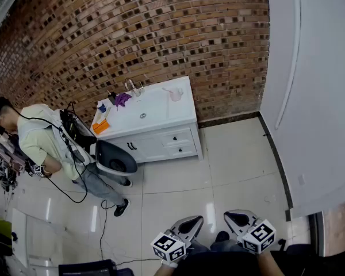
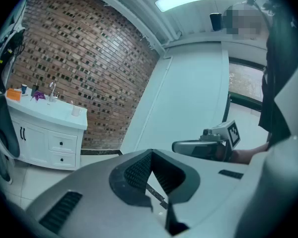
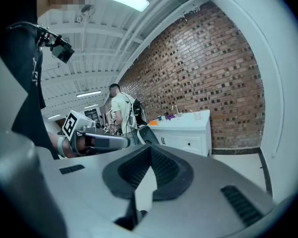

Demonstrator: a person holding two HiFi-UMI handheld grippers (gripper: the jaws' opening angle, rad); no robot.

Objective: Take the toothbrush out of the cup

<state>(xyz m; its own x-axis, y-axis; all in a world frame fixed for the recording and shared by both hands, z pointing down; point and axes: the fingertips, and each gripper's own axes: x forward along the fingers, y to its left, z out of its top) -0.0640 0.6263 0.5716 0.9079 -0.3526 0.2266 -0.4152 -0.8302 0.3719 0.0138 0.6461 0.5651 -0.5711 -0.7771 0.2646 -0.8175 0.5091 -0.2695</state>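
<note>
Well, left tongs (image 1: 196, 220): tips pressed together, nothing between them, held low near the body.
Right tongs (image 1: 230, 216): tips together too, nothing between them, just beside the left tongs.
Cup (image 1: 175, 94): stands on top of the white cabinet (image 1: 161, 140), near its right end, by the brick wall (image 1: 161, 33).
Toothbrush: too small to see well from here.
Cup and tongs: well apart, with a wide bit of shiny floor (image 1: 230, 165) between them.
Person (image 1: 43, 142): stands at the cabinet's left side.
</note>
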